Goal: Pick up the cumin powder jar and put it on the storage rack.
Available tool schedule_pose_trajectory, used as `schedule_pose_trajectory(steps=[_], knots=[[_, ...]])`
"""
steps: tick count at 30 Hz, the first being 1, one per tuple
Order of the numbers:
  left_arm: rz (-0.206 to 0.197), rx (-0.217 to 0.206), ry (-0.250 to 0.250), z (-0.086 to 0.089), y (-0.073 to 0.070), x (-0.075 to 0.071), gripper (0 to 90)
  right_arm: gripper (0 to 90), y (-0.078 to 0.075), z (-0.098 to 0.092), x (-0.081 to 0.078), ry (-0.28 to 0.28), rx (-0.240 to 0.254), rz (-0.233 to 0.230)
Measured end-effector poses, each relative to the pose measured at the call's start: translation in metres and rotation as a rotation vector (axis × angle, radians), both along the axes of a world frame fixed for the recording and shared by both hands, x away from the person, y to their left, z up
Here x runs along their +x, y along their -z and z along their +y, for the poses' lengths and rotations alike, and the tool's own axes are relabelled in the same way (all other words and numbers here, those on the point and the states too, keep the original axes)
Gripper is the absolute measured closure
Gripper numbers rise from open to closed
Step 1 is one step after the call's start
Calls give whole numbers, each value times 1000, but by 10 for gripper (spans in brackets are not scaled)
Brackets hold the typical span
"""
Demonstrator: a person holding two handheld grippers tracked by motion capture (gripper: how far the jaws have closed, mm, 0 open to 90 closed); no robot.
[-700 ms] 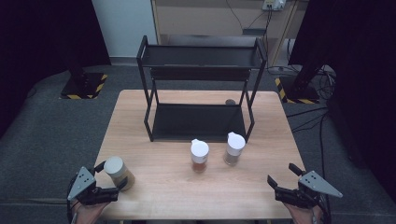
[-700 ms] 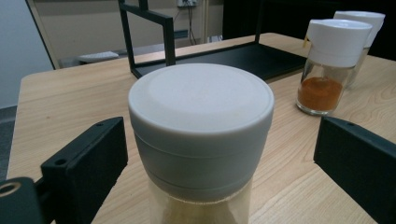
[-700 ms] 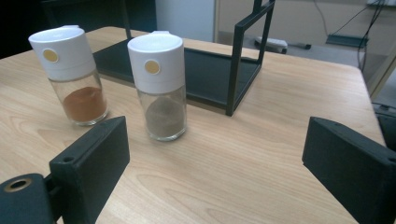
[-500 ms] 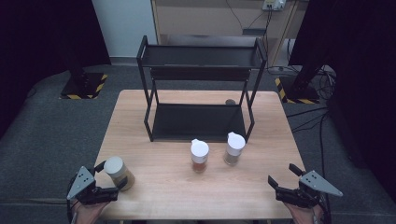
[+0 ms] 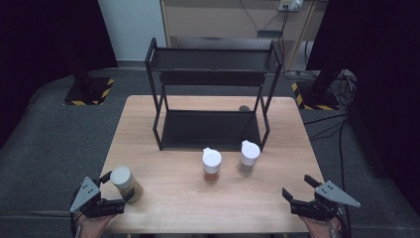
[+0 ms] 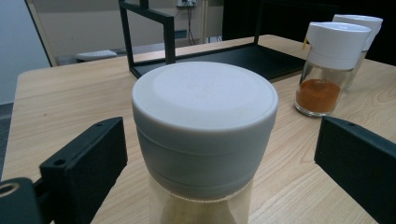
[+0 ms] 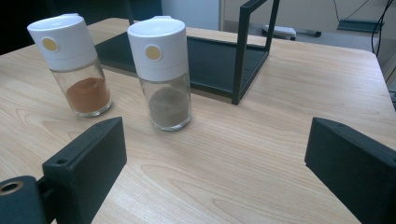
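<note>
High view, table: a light wooden table (image 5: 173, 198) with visible grain and rounded corners stands on dark grey carpet; its front edge lies at the bottom of the picture
High view, room: a pale wall panel at the back left; dark curtains at both sides; black bases with yellow-and-black striped tape on the floor at either side of the table; cables trail across the floor at the right
High view, rack: a black two-tier metal rack (image 5: 213, 59) stands at the far middle of the table, its lower shelf resting on the wood
High view, jars: a jar with orange powder (image 5: 211, 166) and a jar with grey powder (image 5: 248, 157), both white-capped, stand side by side just in front of the rack
High view, left gripper: the left gripper (image 5: 120, 190) sits at the near left corner, jaws apart around a wide-lidded jar (image 5: 126, 183); a hand holds it from below
High view, right gripper: the right gripper (image 5: 299, 187) sits at the near right corner, jaws apart over bare wood, well apart from the jars
Left gripper view: the wide-lidded jar (image 6: 204, 135) stands upright between the two black jaws with a gap on each side, so it isn't clamped; pale contents show under its white lid; the orange jar (image 6: 328, 70) stands farther off at the right
Right gripper view: the jaws stand wide with bare wood between them; the grey jar (image 7: 163, 70) and the orange jar (image 7: 74, 63) stand beyond the left jaw; a corner post of the rack (image 7: 243, 51) rises behind them
</note>
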State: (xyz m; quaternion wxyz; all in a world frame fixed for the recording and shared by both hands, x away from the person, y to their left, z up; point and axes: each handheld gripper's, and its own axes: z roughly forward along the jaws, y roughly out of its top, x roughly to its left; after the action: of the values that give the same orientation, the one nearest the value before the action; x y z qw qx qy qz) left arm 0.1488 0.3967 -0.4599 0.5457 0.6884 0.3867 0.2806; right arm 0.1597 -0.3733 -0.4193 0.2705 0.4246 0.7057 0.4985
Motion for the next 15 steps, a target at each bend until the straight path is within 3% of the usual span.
schedule_pose_trajectory(steps=[15], knots=[[29,-3,-7,-1,-15,-4,0,57,2,-2,3,-3,15,14]])
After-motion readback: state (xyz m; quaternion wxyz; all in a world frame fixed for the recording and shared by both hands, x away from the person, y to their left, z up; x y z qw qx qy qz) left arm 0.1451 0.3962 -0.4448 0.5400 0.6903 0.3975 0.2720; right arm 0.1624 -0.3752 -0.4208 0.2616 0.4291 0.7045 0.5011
